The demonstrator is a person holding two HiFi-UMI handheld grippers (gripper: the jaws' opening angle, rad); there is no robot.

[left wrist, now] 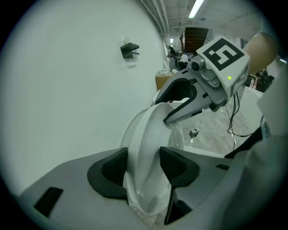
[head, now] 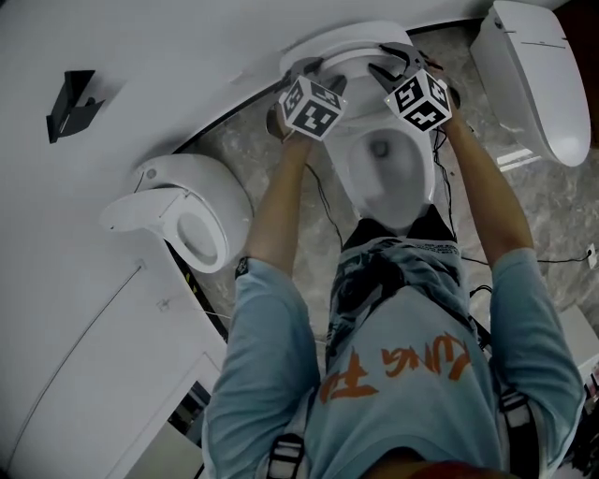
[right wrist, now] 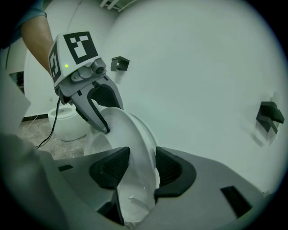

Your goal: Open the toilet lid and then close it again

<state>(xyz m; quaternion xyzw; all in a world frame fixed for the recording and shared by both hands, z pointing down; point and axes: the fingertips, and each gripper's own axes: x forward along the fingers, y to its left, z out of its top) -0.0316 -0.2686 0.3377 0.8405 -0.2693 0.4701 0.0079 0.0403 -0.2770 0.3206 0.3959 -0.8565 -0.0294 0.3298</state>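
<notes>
Fixture showroom or test hall, not a home: white ceramic toilet (head: pixel 388 178) at top centre, second white toilet (head: pixel 187 220) at left, third white toilet (head: pixel 538 84) upper right, lined along a bare white wall (head: pixel 140 47) on grey marbled floor (head: pixel 262 154); ceiling strip light (left wrist: pixel 196 8) at left gripper view's top.

behind: white wall (head: pixel 140 56) stands just behind the raised toilet lid (head: pixel 344 37)
left: second toilet (head: pixel 187 210), a strip of floor (head: pixel 248 140) between
right: third toilet (head: pixel 533 79), floor gap between
wall: black bracket (head: pixel 70 101) juts out, well left of the lid
</notes>
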